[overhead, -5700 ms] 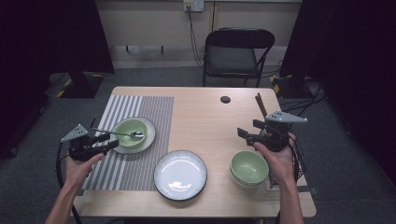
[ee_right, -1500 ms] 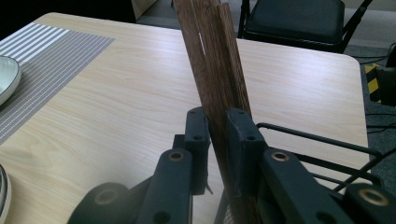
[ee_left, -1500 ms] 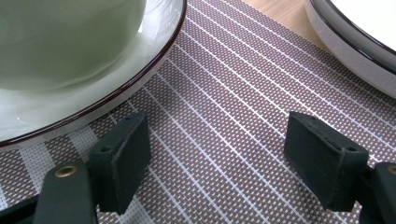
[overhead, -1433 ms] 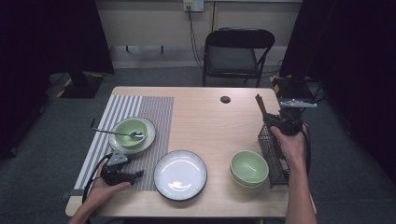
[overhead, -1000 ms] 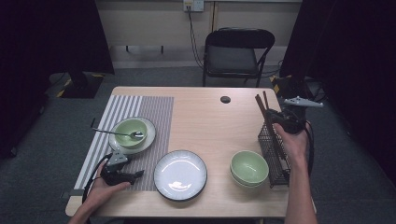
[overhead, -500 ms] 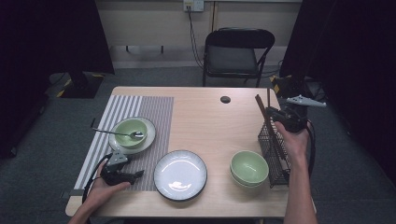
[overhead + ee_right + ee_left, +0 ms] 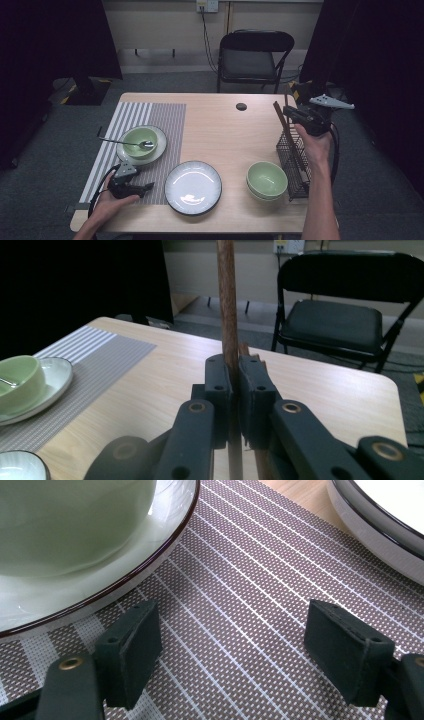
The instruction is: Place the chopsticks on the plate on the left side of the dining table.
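A wooden table (image 7: 220, 125) is seen with a wire rack (image 7: 292, 165) at 3 o'clock, above which a brown chopstick (image 7: 227, 305) is clamped upright by the right gripper (image 7: 235, 385), while the left gripper (image 7: 235, 645) is rested wide apart on the striped placemat (image 7: 240, 585) at 8 o'clock.

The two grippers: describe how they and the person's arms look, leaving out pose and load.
Both are black. The left gripper has flat rectangular black pads on arms with brass-coloured rivets; the right gripper is built alike. In the high view a grey three-cornered plate tops the right one, a smaller one sits on the left, and a black cable loops from the left. The forearms are bare, no sleeves.
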